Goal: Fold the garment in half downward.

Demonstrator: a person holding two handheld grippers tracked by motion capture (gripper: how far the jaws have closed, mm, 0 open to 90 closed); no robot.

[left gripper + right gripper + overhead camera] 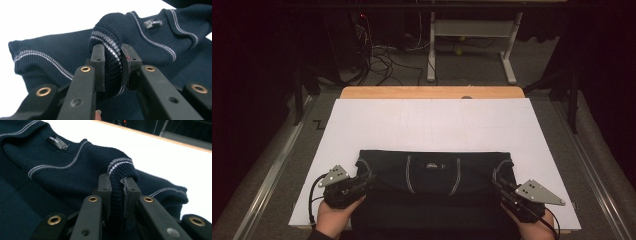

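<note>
The tongs (112,53) clamp a bunched, ribbed fold of the navy sweater (140,37), its grey stripes running between the jaws. Beyond the fold, a label (152,23) sits at the neckline. The white worktop (45,17) lies behind.

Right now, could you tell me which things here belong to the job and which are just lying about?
In the job:
sweater
left gripper, shut on a ribbed fold
right gripper, shut on a ribbed fold
white sheet under the sweater

Lying about:
cables on the floor
desk frame beyond the table
</note>
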